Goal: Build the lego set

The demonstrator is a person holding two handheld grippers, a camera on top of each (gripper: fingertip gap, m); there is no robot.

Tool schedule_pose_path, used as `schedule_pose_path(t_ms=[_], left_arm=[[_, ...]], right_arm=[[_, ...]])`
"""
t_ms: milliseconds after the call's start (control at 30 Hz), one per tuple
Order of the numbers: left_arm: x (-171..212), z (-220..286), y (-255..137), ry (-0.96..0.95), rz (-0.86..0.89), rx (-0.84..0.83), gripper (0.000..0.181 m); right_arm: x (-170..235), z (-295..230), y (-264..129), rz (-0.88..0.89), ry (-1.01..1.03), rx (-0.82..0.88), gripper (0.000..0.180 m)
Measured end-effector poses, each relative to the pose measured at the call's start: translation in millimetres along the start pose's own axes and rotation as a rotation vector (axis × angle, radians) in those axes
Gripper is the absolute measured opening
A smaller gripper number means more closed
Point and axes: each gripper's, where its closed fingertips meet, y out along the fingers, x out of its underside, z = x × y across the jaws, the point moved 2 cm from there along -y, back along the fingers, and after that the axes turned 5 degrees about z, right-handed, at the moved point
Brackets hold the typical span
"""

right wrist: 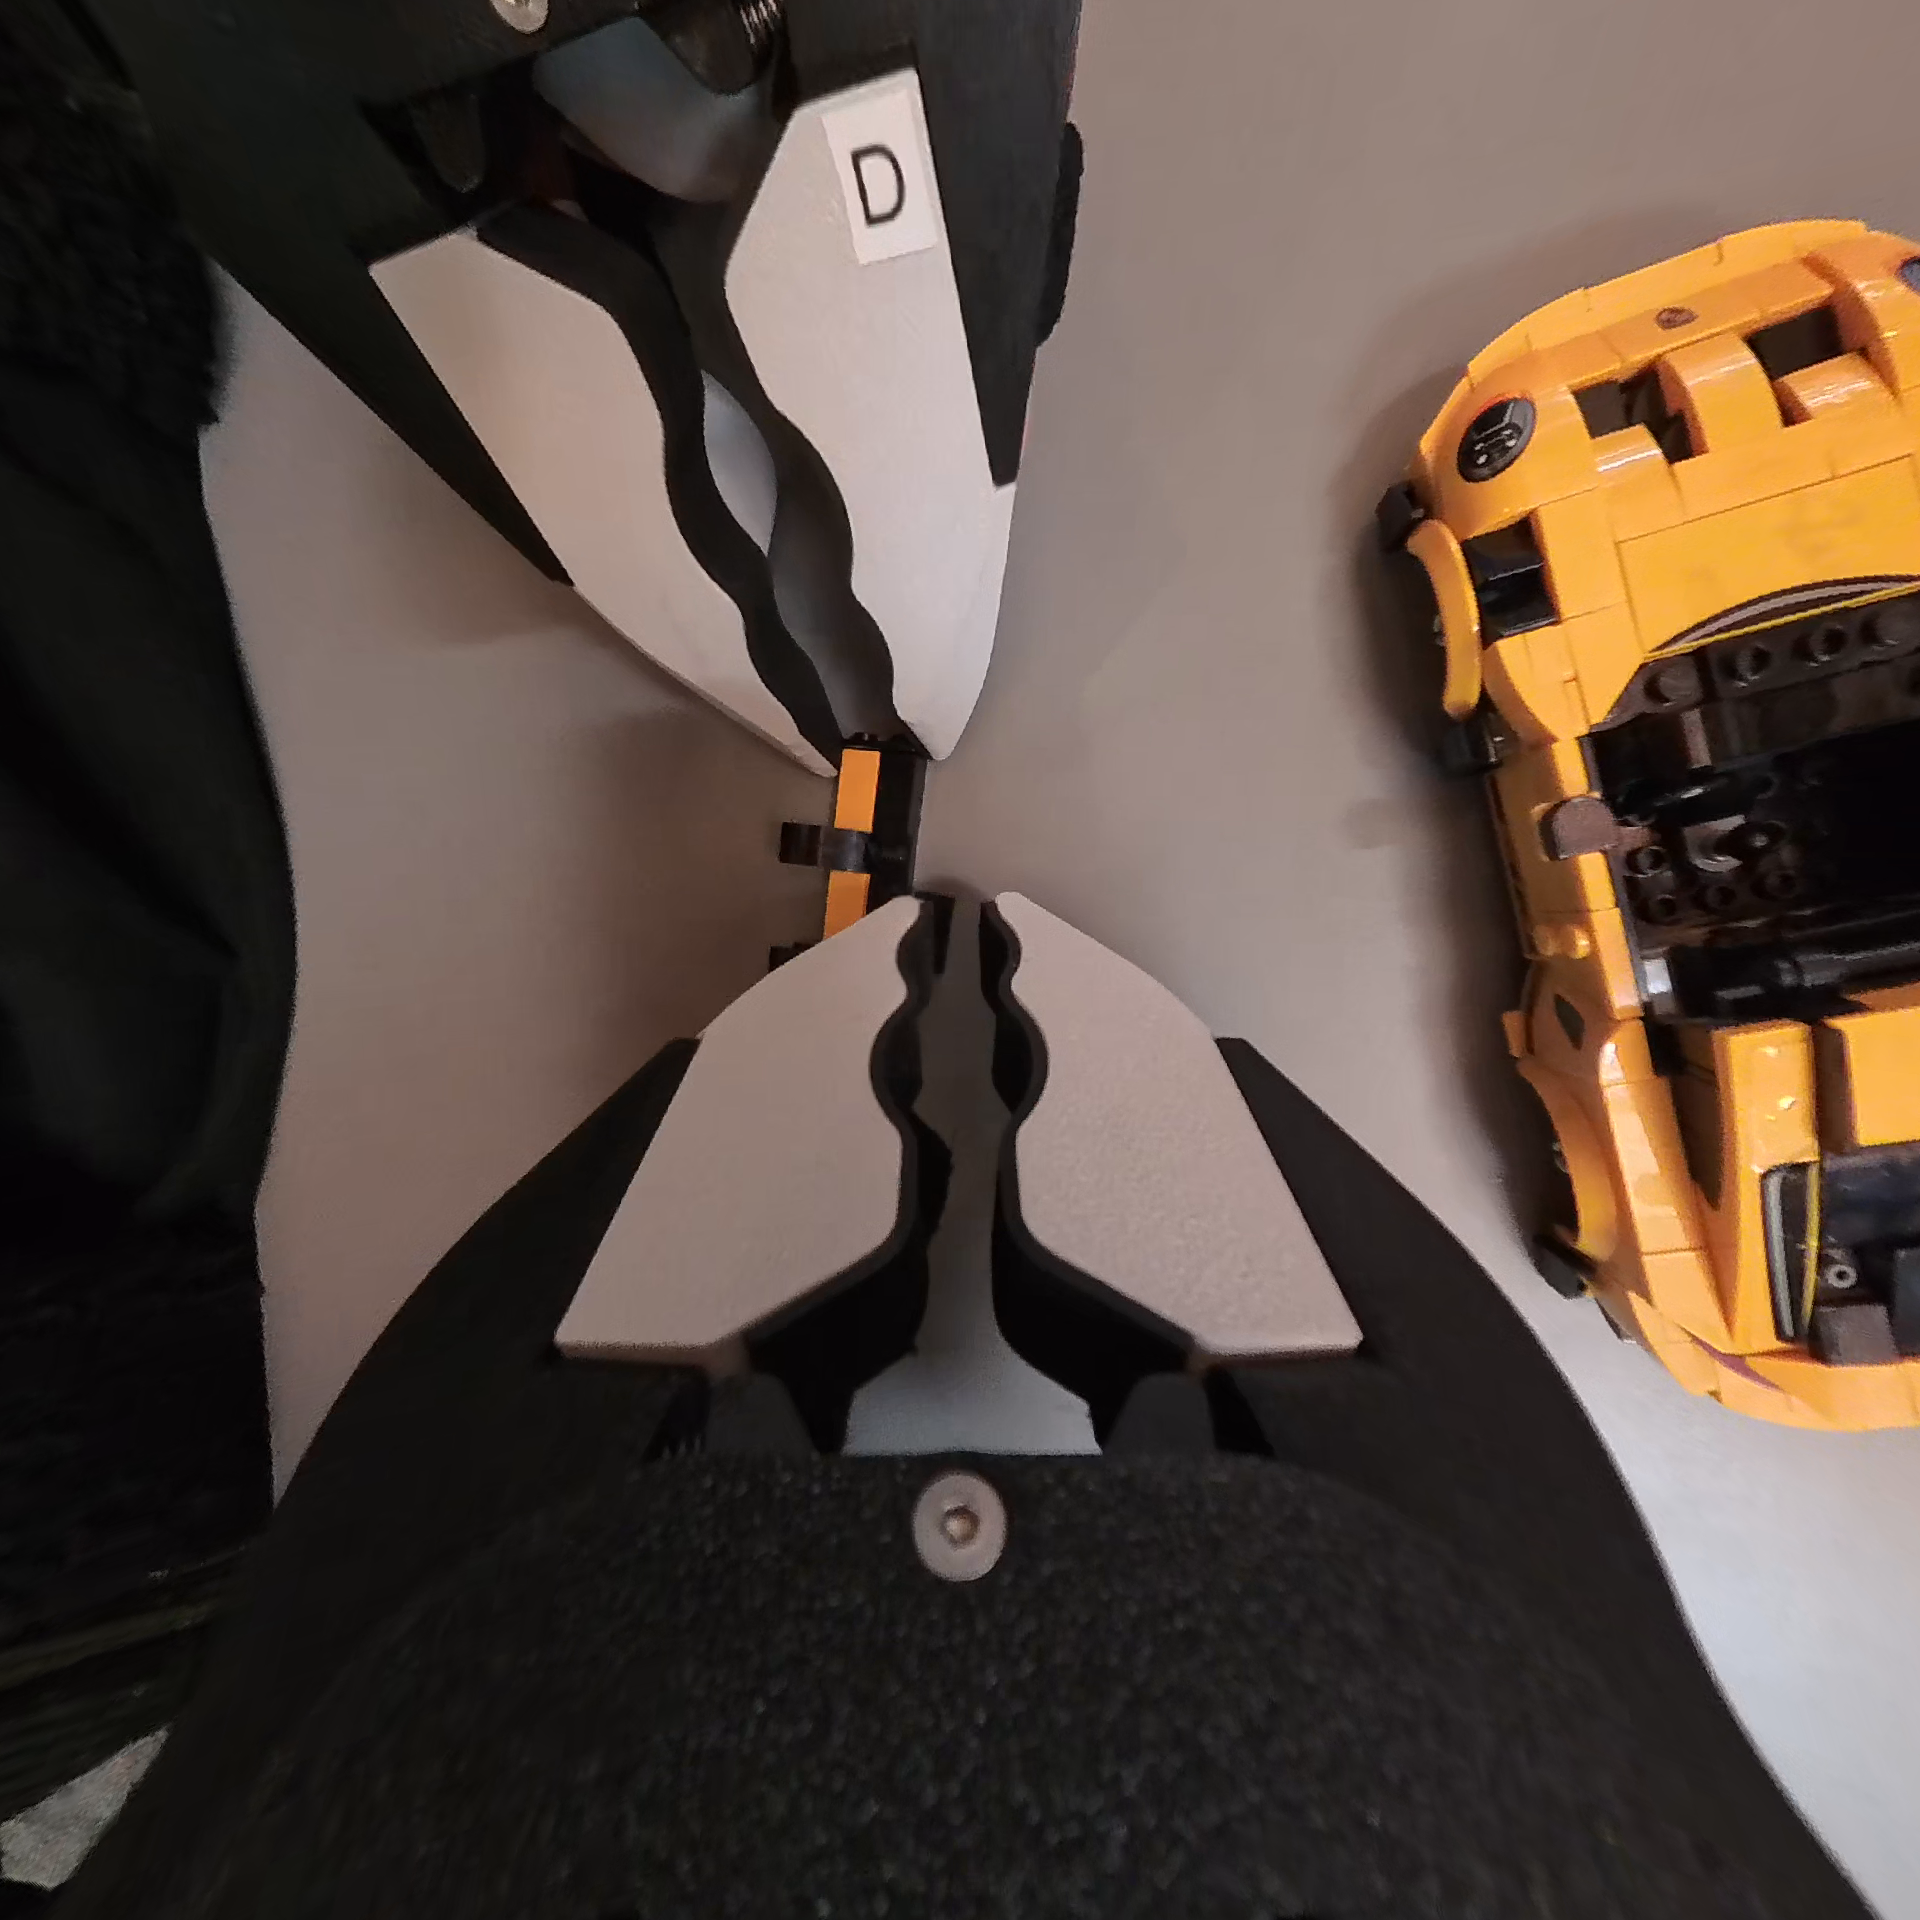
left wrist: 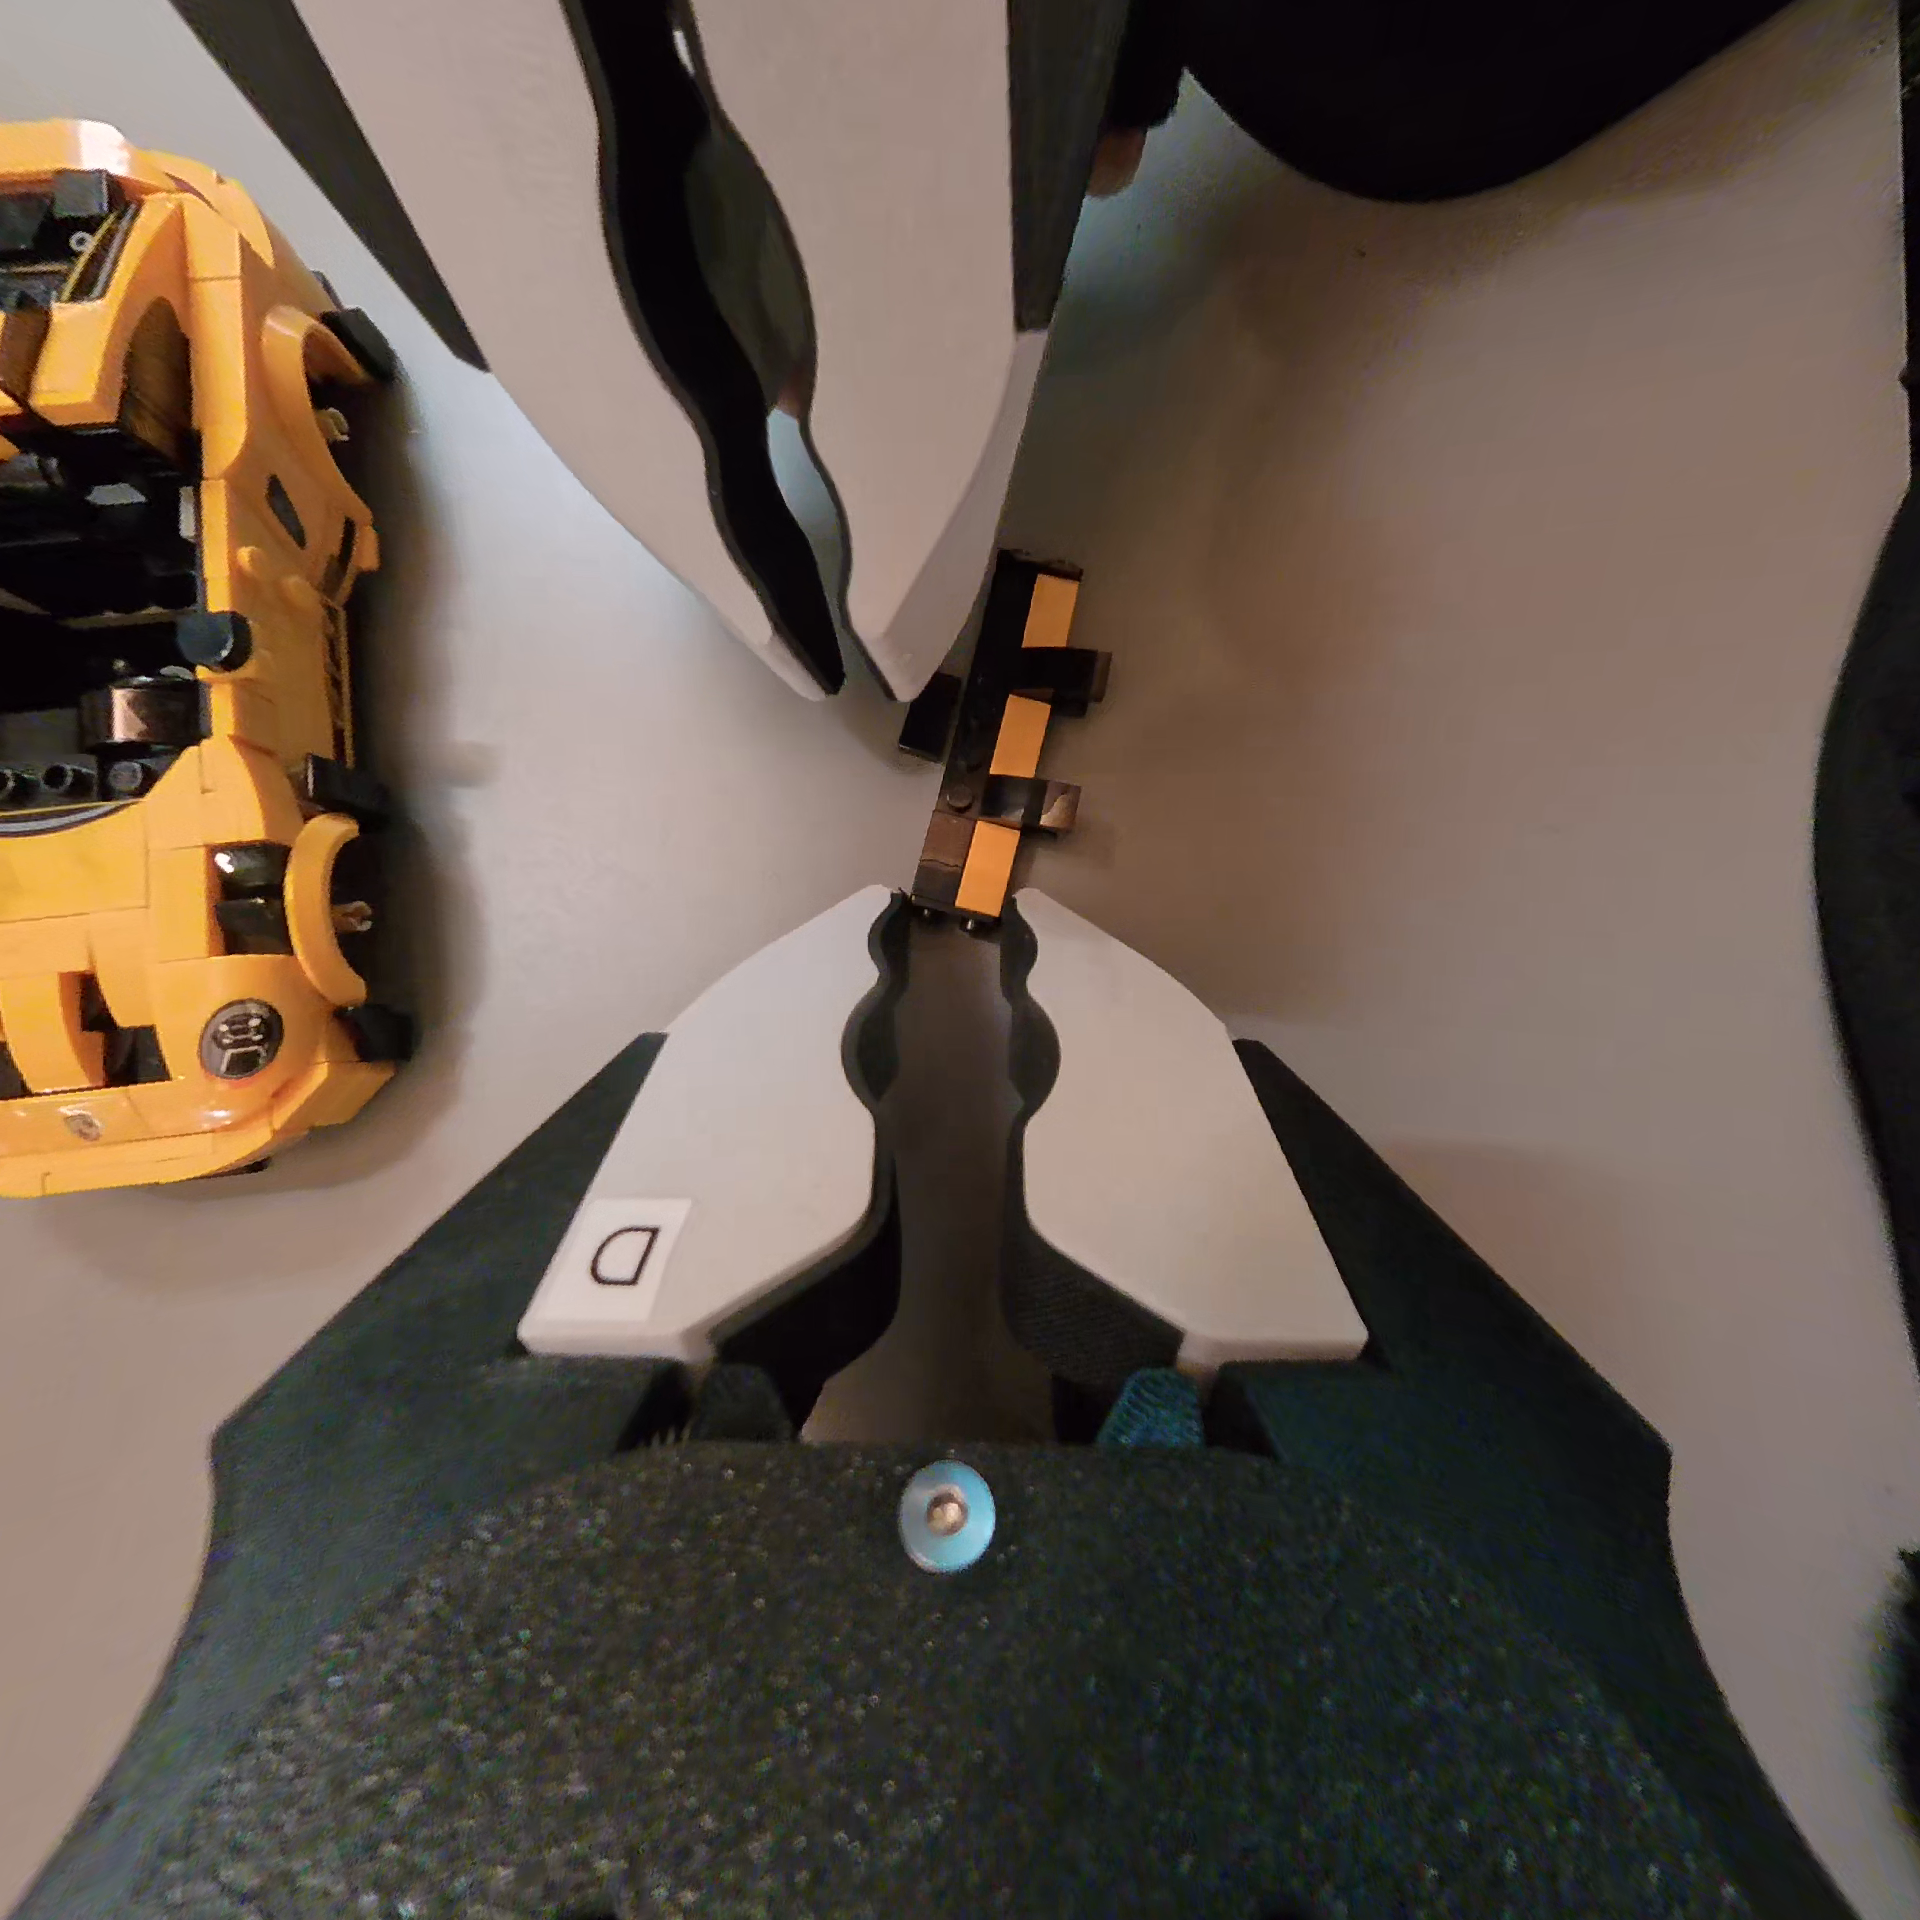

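Your left claw (left wrist: 958, 902) is clamped on one end of the narrow black-and-yellow brick strip (left wrist: 997, 743); your right claw (right wrist: 961, 902) pinches a small black piece at its other end. The yellow brick car (left wrist: 156, 665) sits beside them on the pale grey table (left wrist: 1455, 623).

Left claw (left wrist: 956, 902) nearly closed, tips pinching a held piece, right claw (right wrist: 961, 906) opposite, tips nearly together, both claws tip to tip
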Motion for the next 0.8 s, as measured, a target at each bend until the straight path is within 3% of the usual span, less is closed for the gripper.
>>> schedule_pose_path(t_ms=[800], left_arm=[[0, -1, 0, -0.006, 0.003, -0.003, 0.017]], right_arm=[[10, -3, 9, -0.046, -0.024, 0.023, 0.006]])
